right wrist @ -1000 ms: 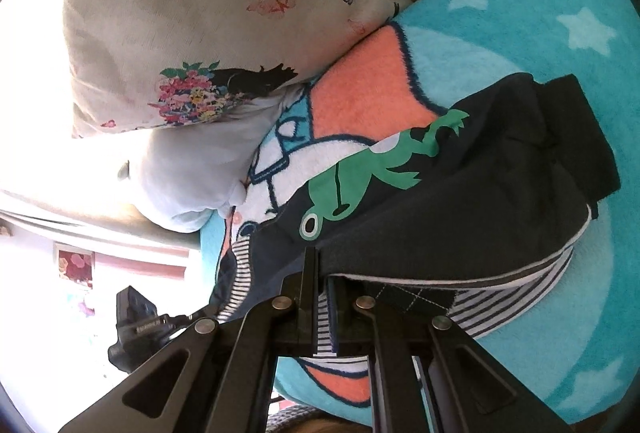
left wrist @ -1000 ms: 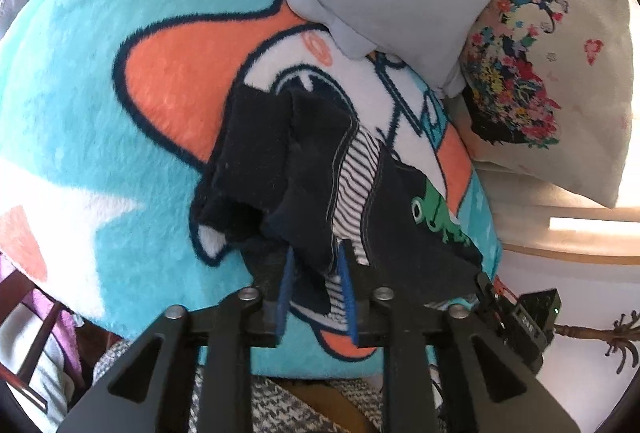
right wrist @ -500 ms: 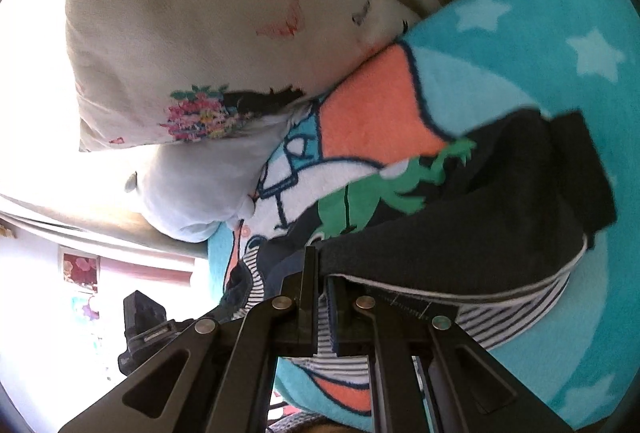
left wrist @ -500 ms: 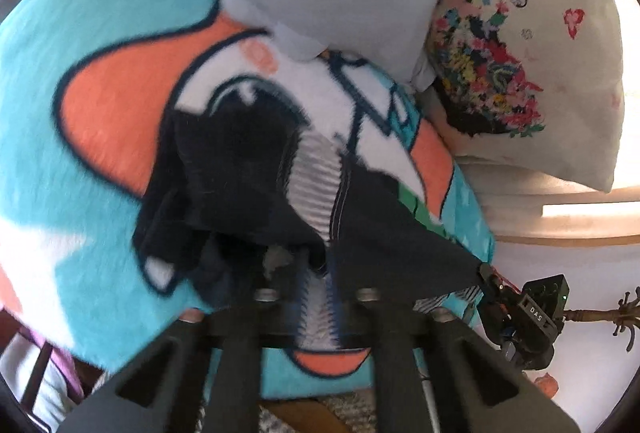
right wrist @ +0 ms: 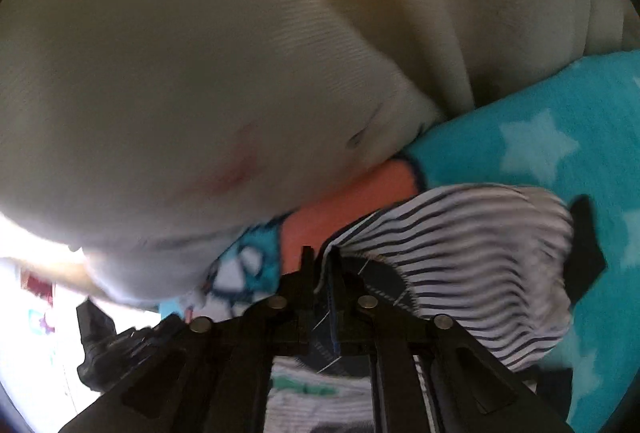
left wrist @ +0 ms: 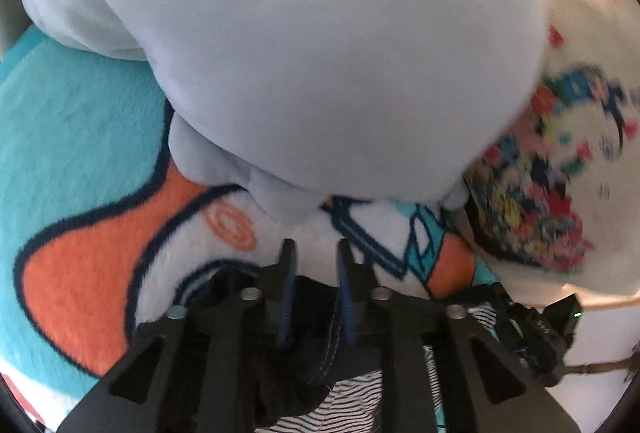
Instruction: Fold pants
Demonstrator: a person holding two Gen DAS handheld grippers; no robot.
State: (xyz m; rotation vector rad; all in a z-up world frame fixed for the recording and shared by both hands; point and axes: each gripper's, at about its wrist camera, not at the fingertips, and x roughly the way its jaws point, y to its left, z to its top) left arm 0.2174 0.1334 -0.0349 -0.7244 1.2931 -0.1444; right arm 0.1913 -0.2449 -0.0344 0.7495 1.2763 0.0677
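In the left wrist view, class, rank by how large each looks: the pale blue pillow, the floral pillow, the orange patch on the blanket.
1. Pale blue pillow, though nearness inflates it.
2. Floral pillow.
3. Orange patch, possibly comparable.

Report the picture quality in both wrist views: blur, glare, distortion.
Left wrist view: fisheye bending at the rim; floral pillow smeared by motion blur, pale blue cushion soft, sunlight blown out at top right. Right wrist view: cream pillow close and blurred, striped lining of the pants streaked, window area at lower left overexposed to white.
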